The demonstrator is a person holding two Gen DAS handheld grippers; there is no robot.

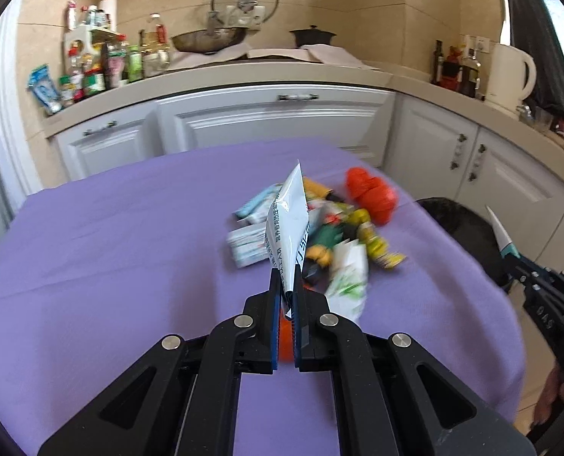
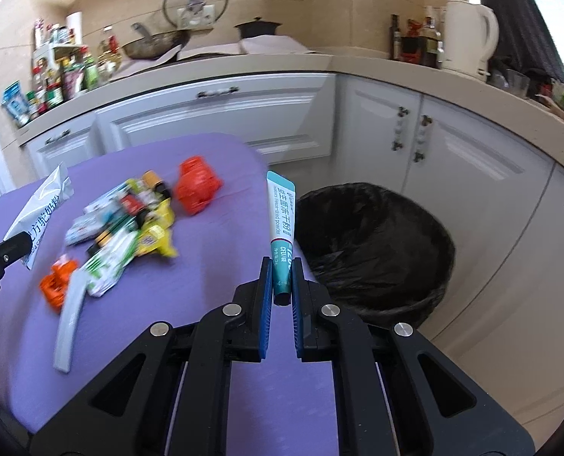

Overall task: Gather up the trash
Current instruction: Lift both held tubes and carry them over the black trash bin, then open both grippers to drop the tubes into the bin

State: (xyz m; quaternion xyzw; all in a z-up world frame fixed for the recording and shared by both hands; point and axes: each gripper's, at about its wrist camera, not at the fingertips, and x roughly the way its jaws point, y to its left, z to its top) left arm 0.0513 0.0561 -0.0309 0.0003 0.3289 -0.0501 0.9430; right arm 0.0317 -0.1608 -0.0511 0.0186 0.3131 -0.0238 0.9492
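Note:
My left gripper (image 1: 287, 279) is shut on a white foil sachet (image 1: 286, 224) with blue print, held upright above the purple table (image 1: 110, 250). It also shows in the right wrist view (image 2: 38, 209). My right gripper (image 2: 282, 268) is shut on a slim teal-and-white powder stick (image 2: 280, 216), held at the table's right edge beside the black-lined trash bin (image 2: 373, 250). A pile of wrappers (image 2: 129, 228) lies on the table, with a red crumpled piece (image 2: 196, 186), an orange piece (image 2: 55, 285) and a grey strip (image 2: 69, 326).
White kitchen cabinets (image 2: 224, 114) and a counter with bottles (image 2: 57, 79), a wok (image 2: 154, 43), a black pot (image 2: 258, 26) and a white kettle (image 2: 468, 38) stand behind the table. The bin stands on the floor right of the table.

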